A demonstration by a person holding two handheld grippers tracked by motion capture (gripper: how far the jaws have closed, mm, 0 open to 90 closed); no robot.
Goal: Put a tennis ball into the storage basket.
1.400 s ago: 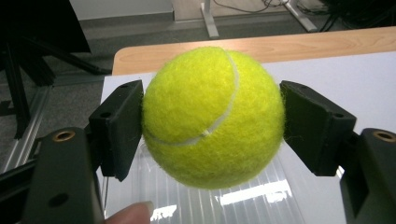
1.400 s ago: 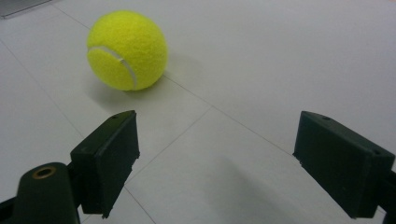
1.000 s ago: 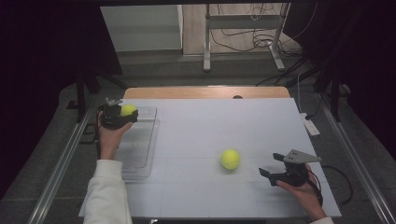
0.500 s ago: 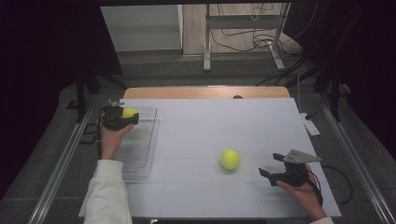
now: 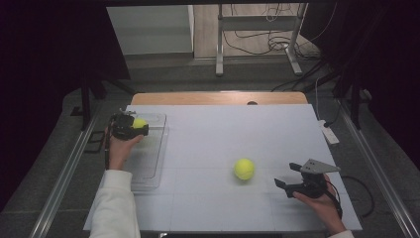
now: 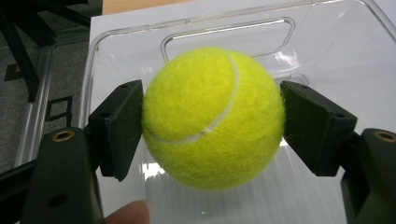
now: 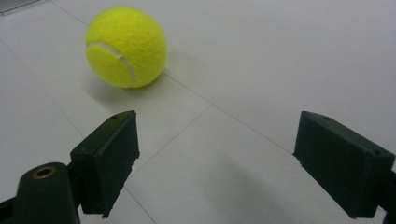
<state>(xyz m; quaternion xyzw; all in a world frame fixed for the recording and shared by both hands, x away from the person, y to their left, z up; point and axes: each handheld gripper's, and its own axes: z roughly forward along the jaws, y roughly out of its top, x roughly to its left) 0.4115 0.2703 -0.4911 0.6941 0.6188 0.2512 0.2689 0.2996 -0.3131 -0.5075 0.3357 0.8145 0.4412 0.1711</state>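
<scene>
Left gripper view: the left gripper (image 6: 212, 121) pinched a tennis ball (image 6: 212, 116) above the clear tray (image 6: 327, 37), and a careless release risked it bouncing out, while the right gripper (image 7: 224, 163) sat spread near the second ball (image 7: 126, 46).

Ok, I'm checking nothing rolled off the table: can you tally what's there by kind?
Tennis balls: 2, one held over the bin, one loose on the table
Clear plastic bins: 1
Hand-held tools: 2, left tool, right tool
Total: 5

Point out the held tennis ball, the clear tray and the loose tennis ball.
Held tennis ball (image 6: 212, 116), left gripper view, middle of its felt.
Clear tray (image 5: 148, 171), high view, bare floor near its front.
Loose tennis ball (image 5: 244, 169), high view, its centre.
</scene>
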